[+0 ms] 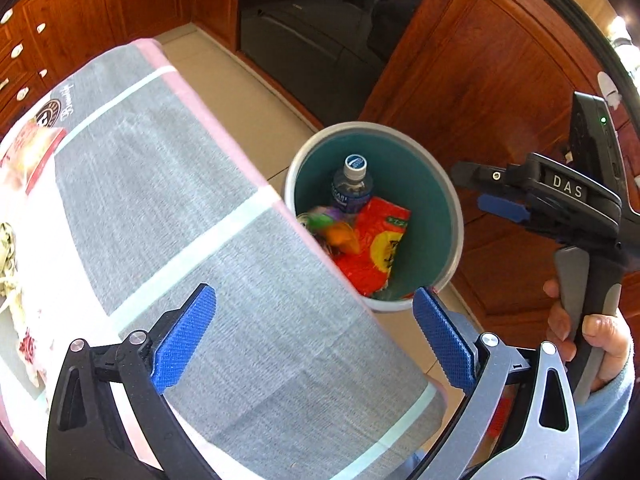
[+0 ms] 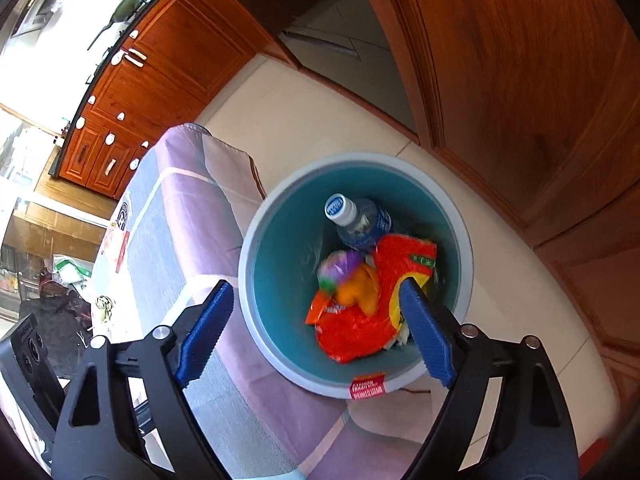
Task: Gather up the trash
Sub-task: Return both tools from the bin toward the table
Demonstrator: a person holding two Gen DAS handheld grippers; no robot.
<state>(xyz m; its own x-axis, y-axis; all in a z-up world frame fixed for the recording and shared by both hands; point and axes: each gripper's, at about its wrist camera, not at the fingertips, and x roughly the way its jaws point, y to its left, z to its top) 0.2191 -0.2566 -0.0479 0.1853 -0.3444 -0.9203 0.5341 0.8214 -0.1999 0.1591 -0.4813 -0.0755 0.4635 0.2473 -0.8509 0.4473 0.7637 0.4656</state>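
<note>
A round trash bin (image 1: 458, 220) with a grey rim and teal inside stands on the floor beside the table. In it lie a plastic bottle (image 1: 352, 188) with a blue cap, a red and yellow snack bag (image 1: 372, 248) and a purple, green and orange wrapper (image 1: 328, 224). My left gripper (image 1: 313, 294) is open over the table's edge with nothing between its pads. My right gripper (image 2: 315, 286) hangs open right above the bin (image 2: 244, 280), empty. Below it are the bottle (image 2: 360, 220), the bag (image 2: 360, 328) and the blurred wrapper (image 2: 340, 268). The left wrist view shows the right gripper (image 1: 468, 185) from the side.
A grey and pink cloth (image 1: 180, 200) covers the table, which touches the bin's left side. A red and white packet (image 1: 32, 152) and crumpled paper (image 1: 8, 264) lie on it at far left. Wooden cabinets (image 1: 480, 80) and a dark oven (image 1: 312, 40) stand behind on pale floor tiles. A hand (image 1: 600, 332) grips the right tool.
</note>
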